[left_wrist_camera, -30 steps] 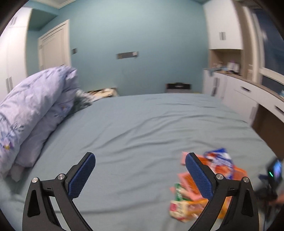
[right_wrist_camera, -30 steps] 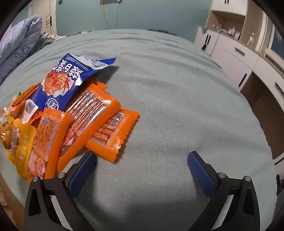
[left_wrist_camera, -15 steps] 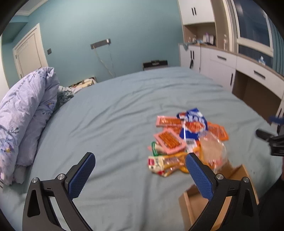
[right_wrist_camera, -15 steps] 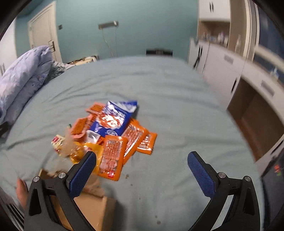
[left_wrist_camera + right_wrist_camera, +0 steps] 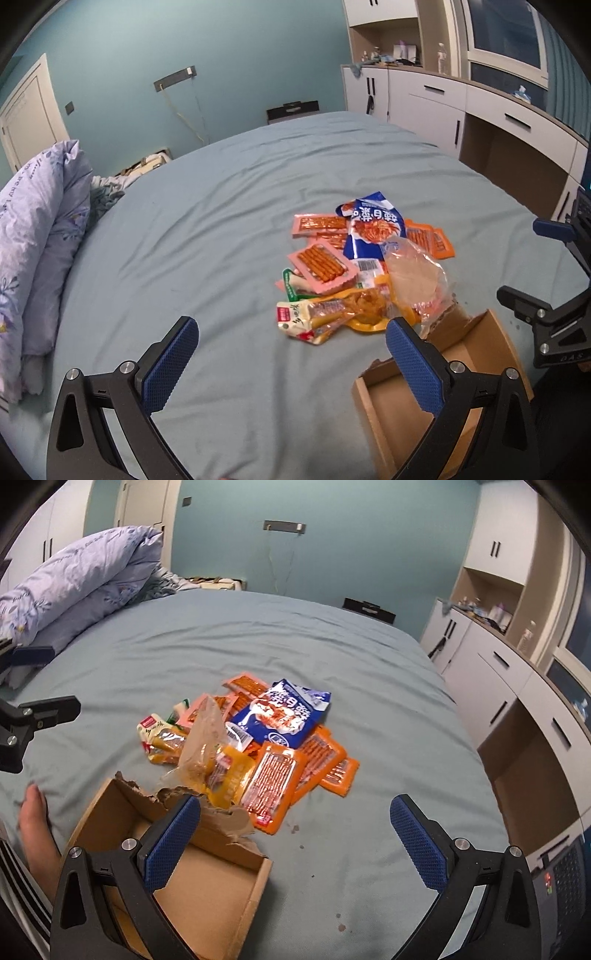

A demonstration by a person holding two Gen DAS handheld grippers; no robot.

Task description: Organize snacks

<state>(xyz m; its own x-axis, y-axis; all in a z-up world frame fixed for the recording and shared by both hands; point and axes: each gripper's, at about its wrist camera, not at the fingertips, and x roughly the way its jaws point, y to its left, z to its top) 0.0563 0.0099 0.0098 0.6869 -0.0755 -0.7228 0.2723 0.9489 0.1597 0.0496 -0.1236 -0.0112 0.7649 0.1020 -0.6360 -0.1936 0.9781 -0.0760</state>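
Observation:
A pile of snack packets [image 5: 364, 266] lies on the blue-grey bed; it also shows in the right wrist view [image 5: 266, 738]. On top is a blue bag [image 5: 373, 229] [image 5: 284, 716], with orange and pink stick packets, a yellow packet [image 5: 325, 314] and a clear bag [image 5: 417, 277] around it. A torn open cardboard box [image 5: 476, 350] [image 5: 207, 882] sits just in front of the pile. My left gripper [image 5: 291, 363] is open and empty, held above the bed left of the box. My right gripper [image 5: 295, 843] is open and empty, above the box's right edge.
A folded lilac duvet [image 5: 33, 236] lies at the bed's left side. White cabinets and drawers [image 5: 480, 107] run along the right. A bare foot [image 5: 37, 834] rests on the bed left of the box. A laptop [image 5: 565, 882] sits at the lower right.
Both grippers have pulled back and risen from close over the bed. The whole pile and the cardboard box have come into view. Both jaws stay open.

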